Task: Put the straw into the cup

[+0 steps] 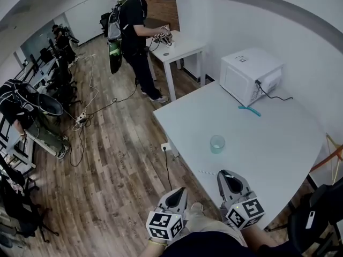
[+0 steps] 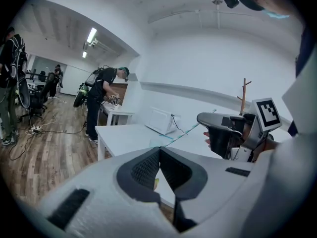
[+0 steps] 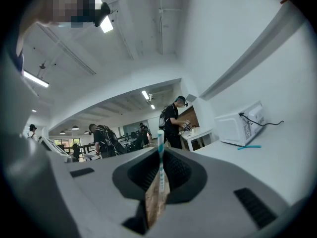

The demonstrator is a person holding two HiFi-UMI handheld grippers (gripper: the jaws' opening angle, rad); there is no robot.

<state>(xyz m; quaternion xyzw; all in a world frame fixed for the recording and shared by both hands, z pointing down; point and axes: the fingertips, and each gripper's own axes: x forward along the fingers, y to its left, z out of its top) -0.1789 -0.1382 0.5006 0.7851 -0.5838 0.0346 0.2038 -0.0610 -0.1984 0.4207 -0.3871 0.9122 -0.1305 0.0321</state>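
The right gripper (image 3: 159,168) pinches a striped straw (image 3: 160,142) over the table's (image 1: 278,143) near edge; the cup (image 1: 217,143) stands ahead, apart. The left gripper (image 2: 159,152) has its jaws together, seemingly on nothing.

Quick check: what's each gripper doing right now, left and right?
Left gripper: closed, nothing between its jaws.
Right gripper: closed on the striped straw.
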